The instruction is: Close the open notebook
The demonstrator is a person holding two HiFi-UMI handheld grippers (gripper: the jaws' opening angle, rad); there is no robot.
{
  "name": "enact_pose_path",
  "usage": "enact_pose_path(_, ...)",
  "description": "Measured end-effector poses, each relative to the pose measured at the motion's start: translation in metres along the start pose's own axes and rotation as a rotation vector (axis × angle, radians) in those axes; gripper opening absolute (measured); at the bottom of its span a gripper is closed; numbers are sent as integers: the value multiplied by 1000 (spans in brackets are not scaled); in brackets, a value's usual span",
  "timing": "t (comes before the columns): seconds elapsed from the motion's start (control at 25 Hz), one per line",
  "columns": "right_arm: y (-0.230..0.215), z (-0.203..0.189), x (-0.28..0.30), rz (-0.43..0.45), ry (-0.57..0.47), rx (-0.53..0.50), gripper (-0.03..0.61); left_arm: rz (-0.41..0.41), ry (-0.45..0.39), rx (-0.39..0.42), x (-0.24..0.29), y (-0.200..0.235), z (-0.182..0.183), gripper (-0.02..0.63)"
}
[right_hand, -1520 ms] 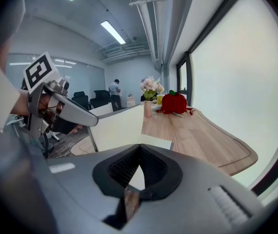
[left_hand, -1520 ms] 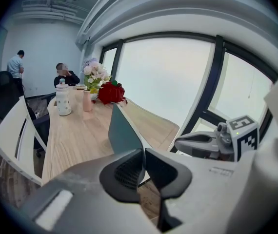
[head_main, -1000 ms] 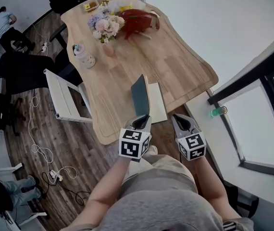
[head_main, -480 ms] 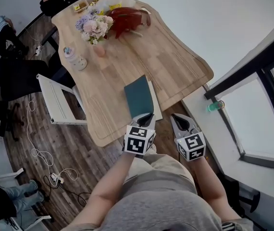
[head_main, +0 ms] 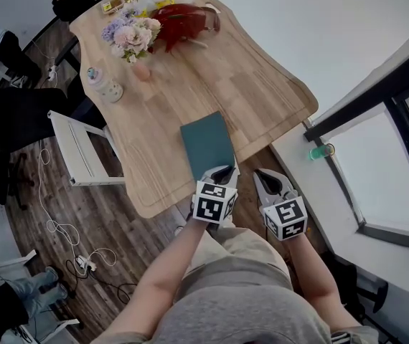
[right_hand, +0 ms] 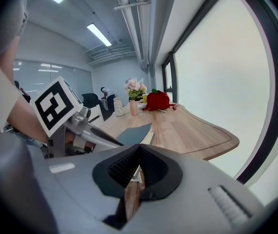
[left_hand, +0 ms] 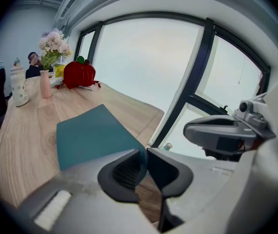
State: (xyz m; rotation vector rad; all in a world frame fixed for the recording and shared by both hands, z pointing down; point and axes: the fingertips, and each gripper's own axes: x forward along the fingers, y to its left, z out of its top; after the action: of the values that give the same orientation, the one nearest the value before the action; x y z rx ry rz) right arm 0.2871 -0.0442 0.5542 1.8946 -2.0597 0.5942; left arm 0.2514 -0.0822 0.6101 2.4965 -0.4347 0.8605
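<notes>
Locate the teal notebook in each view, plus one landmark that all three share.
Head view: notebook at centre, lying flat near the table's near edge.
Left gripper view: notebook left of centre in the lower half, large.
Right gripper view: notebook just left of centre, a small sliver.
Shared landmark: flowers at the table's far end.

a pale wooden table [head_main: 255,92] stands on dark plank floor [head_main: 111,228] near a dark-framed window [head_main: 398,185].

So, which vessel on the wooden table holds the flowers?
The slim pink vase; the pastel bouquet rises from it. The white patterned jar stands apart from it.
</notes>
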Motion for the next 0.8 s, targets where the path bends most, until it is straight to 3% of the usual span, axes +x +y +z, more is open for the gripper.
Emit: enact_pose_path(0.8, -6, -19, 2, -9, 32, 40, 0, -10, 109, 18, 43, -2, -26, 78)
